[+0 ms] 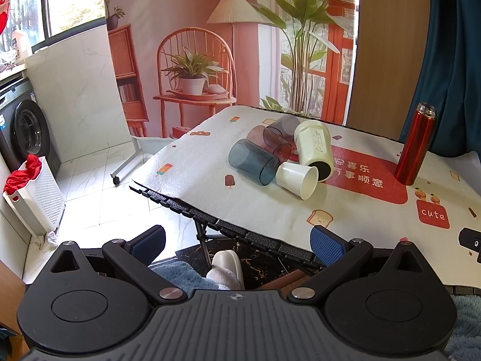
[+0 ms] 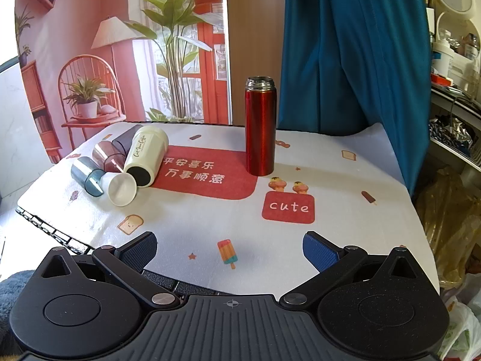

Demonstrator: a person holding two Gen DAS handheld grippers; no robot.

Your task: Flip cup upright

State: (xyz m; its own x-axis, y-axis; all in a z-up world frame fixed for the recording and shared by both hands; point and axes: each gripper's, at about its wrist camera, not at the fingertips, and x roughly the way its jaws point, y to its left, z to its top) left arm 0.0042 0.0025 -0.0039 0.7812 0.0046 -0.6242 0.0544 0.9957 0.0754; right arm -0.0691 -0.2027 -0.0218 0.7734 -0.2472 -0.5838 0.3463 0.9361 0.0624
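Observation:
Several cups lie on their sides in a cluster on the table: a small white cup [image 1: 296,179] [image 2: 121,188], a blue translucent cup [image 1: 252,162] [image 2: 85,177], a pink translucent cup [image 1: 269,143] [image 2: 106,156], a dark purple cup [image 1: 284,124] [image 2: 126,140] and a cream tumbler [image 1: 315,149] [image 2: 145,155]. A red flask [image 1: 415,146] [image 2: 260,126] stands upright. My left gripper [image 1: 237,245] is open and empty, off the table's near left edge. My right gripper [image 2: 230,251] is open and empty over the near edge.
The folding table wears a white printed cloth [image 2: 300,180] with a red panel. A white laundry basket [image 1: 36,194] and washing machine [image 1: 27,132] stand on the left. A blue curtain [image 2: 345,51] hangs behind the table; cluttered shelves [image 2: 454,90] stand on the right.

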